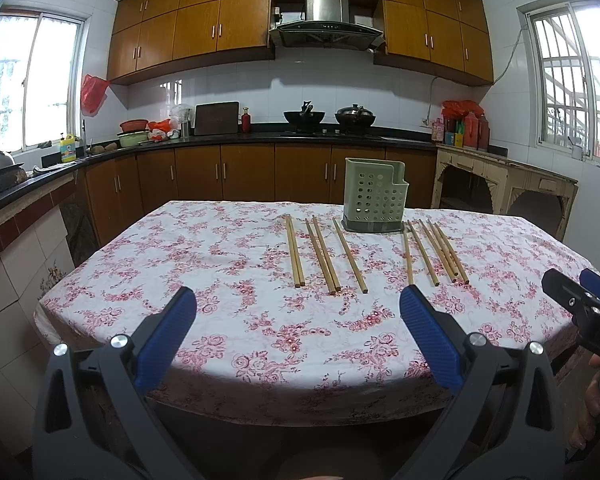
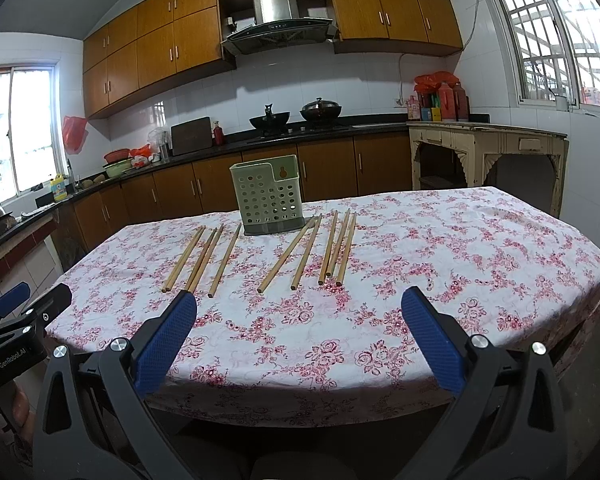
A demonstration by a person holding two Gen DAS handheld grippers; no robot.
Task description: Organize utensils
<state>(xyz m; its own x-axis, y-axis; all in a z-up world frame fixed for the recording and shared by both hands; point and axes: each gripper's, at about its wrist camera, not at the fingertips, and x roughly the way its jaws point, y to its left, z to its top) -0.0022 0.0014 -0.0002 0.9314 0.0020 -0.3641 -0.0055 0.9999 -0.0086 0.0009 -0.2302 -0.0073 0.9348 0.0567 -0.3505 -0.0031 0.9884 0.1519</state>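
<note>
Several wooden chopsticks [image 1: 322, 256] [image 2: 300, 254] lie in rows on the floral tablecloth, pointing away from me. A pale green perforated utensil holder [image 1: 374, 196] [image 2: 266, 198] stands upright just behind them. My left gripper [image 1: 298, 306] is open above the near part of the table, short of the chopsticks, holding nothing. My right gripper [image 2: 299, 306] is open too, equally short of the chopsticks and empty. Each gripper shows at the edge of the other's view: the right gripper [image 1: 578, 280] and the left gripper [image 2: 40, 290].
The table [image 1: 220, 272] [image 2: 480, 248] has a rounded front edge close to me. Beyond it run brown kitchen cabinets [image 1: 240, 172], a dark counter with two woks [image 1: 304, 117], and a cream side table [image 2: 488, 144] at the right. A hand [image 1: 592, 404] shows at the lower right.
</note>
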